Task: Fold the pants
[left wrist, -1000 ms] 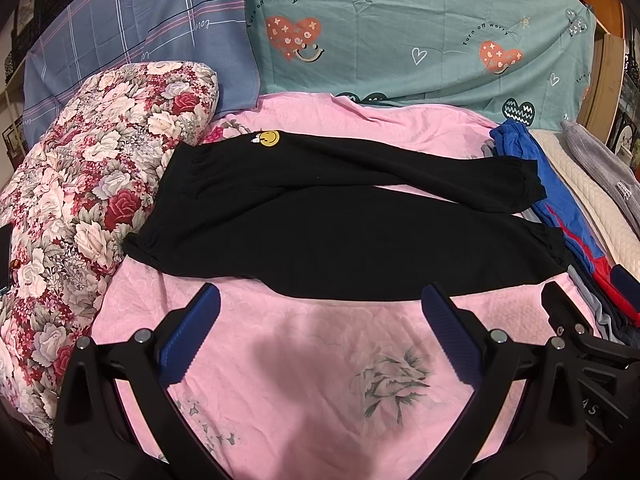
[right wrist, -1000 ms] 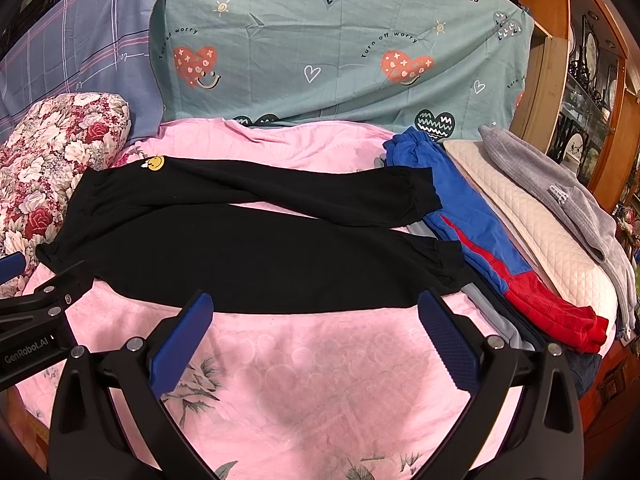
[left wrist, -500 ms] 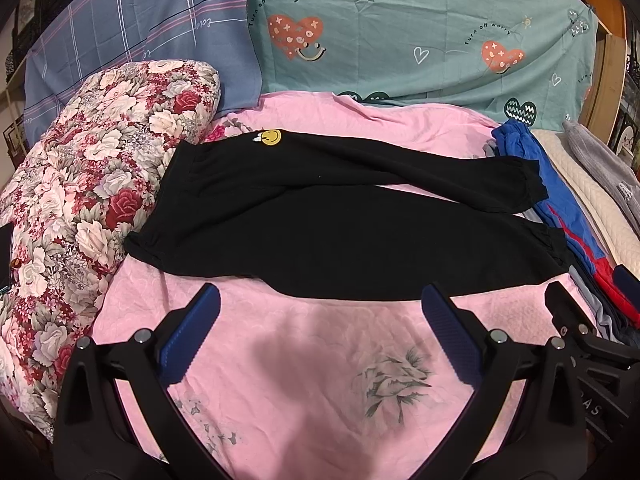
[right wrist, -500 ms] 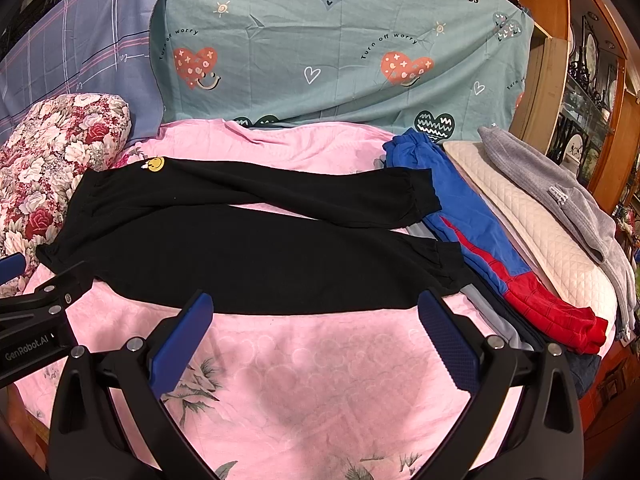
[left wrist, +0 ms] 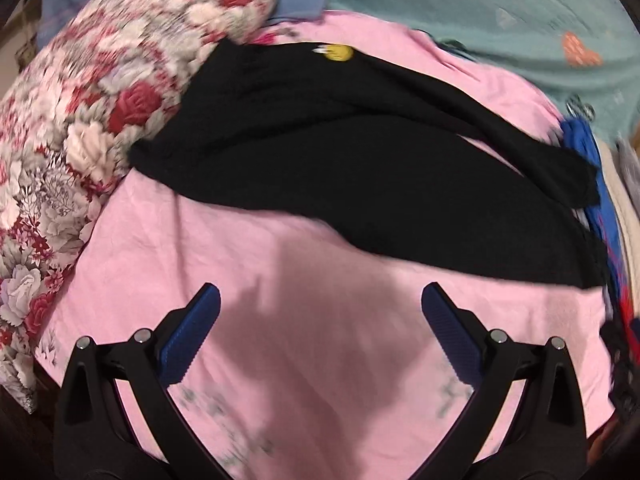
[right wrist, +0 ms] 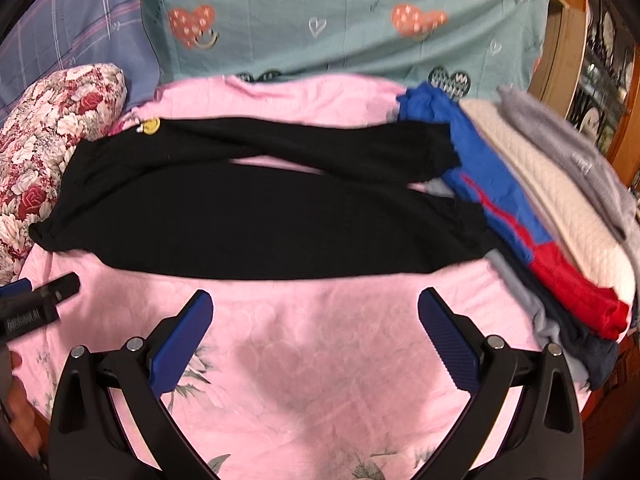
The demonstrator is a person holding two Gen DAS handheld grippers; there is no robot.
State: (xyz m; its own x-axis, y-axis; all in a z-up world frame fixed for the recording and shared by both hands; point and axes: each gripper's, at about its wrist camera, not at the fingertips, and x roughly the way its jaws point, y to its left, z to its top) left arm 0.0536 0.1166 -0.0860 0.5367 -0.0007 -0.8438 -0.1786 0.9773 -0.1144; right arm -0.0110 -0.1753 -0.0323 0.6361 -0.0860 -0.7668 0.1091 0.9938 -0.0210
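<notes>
Pants (right wrist: 256, 216) lay flat across mid-frame on the pink sheet (right wrist: 320, 360), legs spread for folding. Left gripper (left wrist: 320, 332) and right gripper (right wrist: 316, 328) hovered below, jaws wide apart, holding nothing.

I see one pair of black pants (right wrist: 256, 216) lying flat and unfolded across the pink sheet (right wrist: 320, 360), waistband at the left, both legs running to the right. A small yellow smiley patch (right wrist: 151, 125) sits at the far left corner near the waistband. The far leg and near leg part slightly at mid-length, and both gathered cuffs end at the right, touching the stacked clothing (right wrist: 500, 200).
</notes>
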